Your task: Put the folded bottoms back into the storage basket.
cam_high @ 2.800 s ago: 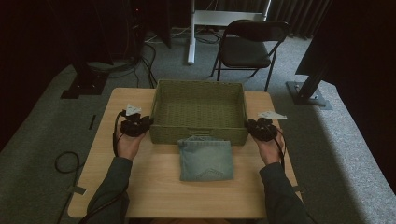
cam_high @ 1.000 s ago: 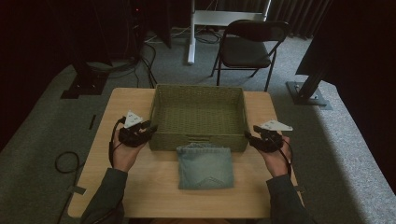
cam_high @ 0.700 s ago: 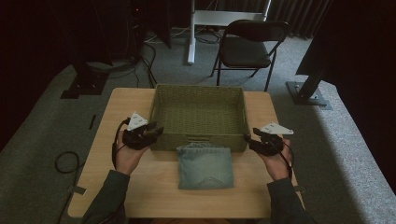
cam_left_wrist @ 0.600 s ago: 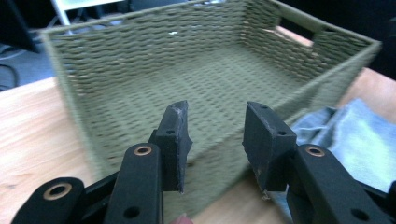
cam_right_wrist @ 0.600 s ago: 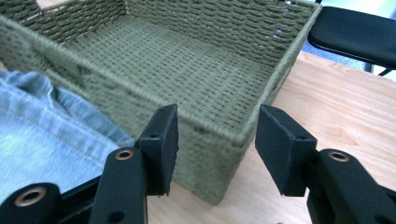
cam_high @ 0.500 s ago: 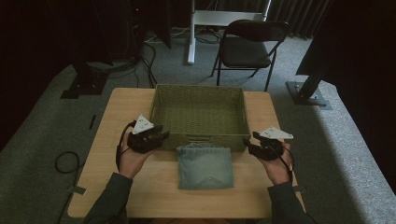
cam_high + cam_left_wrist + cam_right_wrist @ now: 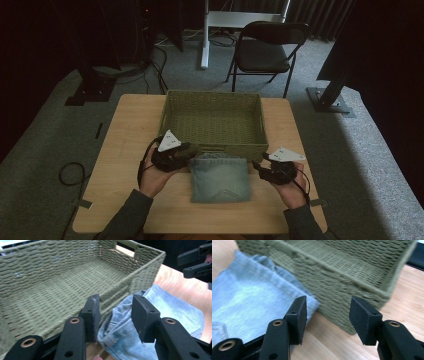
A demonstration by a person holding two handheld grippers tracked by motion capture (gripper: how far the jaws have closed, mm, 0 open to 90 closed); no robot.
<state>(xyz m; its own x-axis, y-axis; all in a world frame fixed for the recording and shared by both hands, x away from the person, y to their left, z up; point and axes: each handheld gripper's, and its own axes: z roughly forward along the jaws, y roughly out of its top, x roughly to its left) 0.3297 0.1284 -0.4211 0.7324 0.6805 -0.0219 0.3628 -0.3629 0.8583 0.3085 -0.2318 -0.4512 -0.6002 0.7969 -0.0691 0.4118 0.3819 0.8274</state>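
My left gripper (image 7: 115, 315) has its jaws spread, just opened a little further, with the folded jeans' (image 7: 219, 177) bunched corner between them, not yet pinched. My right gripper's (image 7: 328, 318) jaws gape beside the other corner. The jeans lie on the surface (image 7: 125, 130), touching the empty basket (image 7: 215, 102); grasping and lifting remain.

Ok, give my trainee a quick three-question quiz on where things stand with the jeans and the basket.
1. True or false: the folded jeans already lie inside the woven basket.
2. Which claw has a corner of the jeans between its jaws? A: left claw. B: right claw.
3. What stands on the floor beyond the table?

Key:
1. False; they lie on the table against the basket's near wall.
2. A; the jaws are open, not pressing.
3. A folding chair.
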